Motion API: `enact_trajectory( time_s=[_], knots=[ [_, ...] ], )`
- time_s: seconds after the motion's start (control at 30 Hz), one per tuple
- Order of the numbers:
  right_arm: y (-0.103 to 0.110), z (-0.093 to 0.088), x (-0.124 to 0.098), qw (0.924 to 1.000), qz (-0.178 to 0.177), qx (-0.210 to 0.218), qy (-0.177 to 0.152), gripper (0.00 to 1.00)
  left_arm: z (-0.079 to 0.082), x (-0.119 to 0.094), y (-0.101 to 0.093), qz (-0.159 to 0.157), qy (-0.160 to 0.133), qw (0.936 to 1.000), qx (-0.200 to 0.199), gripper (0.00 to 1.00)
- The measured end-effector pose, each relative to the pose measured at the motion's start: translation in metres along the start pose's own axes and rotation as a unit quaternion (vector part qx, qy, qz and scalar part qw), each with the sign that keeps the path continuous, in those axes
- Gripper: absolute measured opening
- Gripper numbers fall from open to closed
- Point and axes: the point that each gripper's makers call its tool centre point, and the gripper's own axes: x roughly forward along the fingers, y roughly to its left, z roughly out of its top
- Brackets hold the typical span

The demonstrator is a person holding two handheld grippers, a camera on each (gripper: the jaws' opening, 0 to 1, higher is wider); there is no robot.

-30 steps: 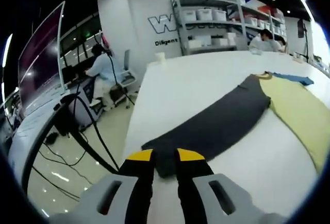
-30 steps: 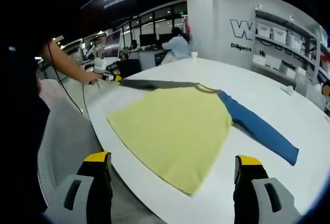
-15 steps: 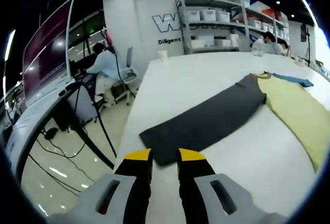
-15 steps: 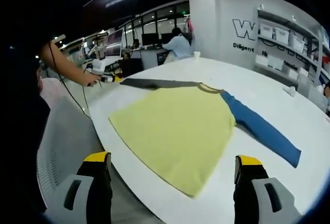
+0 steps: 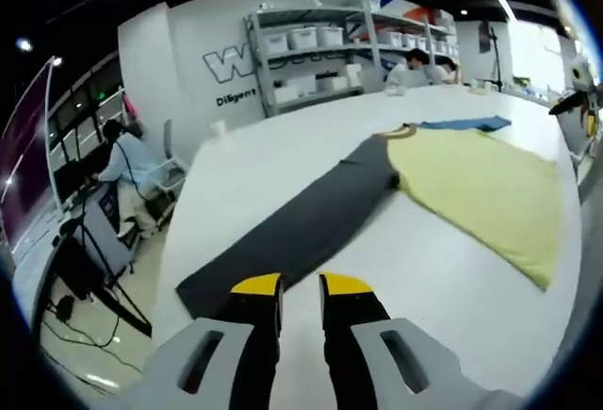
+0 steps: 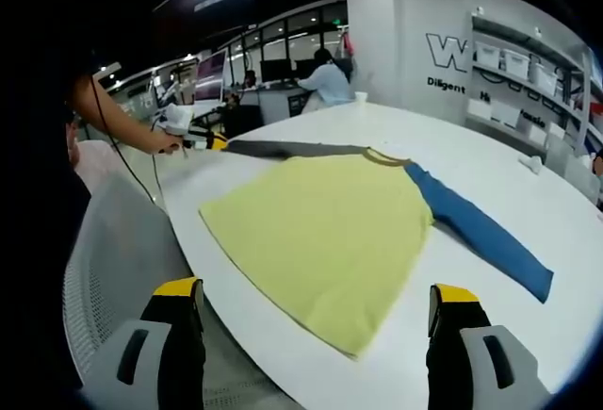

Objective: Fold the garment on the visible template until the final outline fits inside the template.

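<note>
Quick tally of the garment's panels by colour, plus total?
Pale yellow body panel: 1
Dark grey long sleeve: 1
Blue long sleeve: 1
Total: 3 colour panels on 1 garment, lying flat on the white table.

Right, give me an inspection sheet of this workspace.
Surface: white table, no template outline discernible.
Job's things: garment lies flat, unfolded; yellow body, grey sleeve, blue sleeve.
Clutter: white cup at the table's far edge.
Grippers: left gripper nearly closed just short of the grey cuff; right gripper open, short of the yellow hem.
Cables: on the floor.
Surroundings: shelves with bins, seated person, monitors.
</note>
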Motion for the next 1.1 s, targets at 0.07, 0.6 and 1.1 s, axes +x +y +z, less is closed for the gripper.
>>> enact_trajectory(
  time_s=[0.07,0.6,1.1],
  knots=[
    [0.0,-0.001,0.001,1.0,0.001,0.0,0.0,0.98,-0.001,0.0,-0.006,-0.009,0.0,1.0,0.001,0.14],
    [-0.007,-0.021,0.009,0.9998,-0.001,0.018,0.007,0.99,0.013,-0.009,-0.058,-0.104,-0.018,0.9944,0.002,0.27],
    [-0.009,-0.04,0.021,0.9989,0.005,0.031,0.033,0.92,0.007,-0.017,-0.116,-0.205,0.004,0.9782,0.03,0.7]
  ],
)
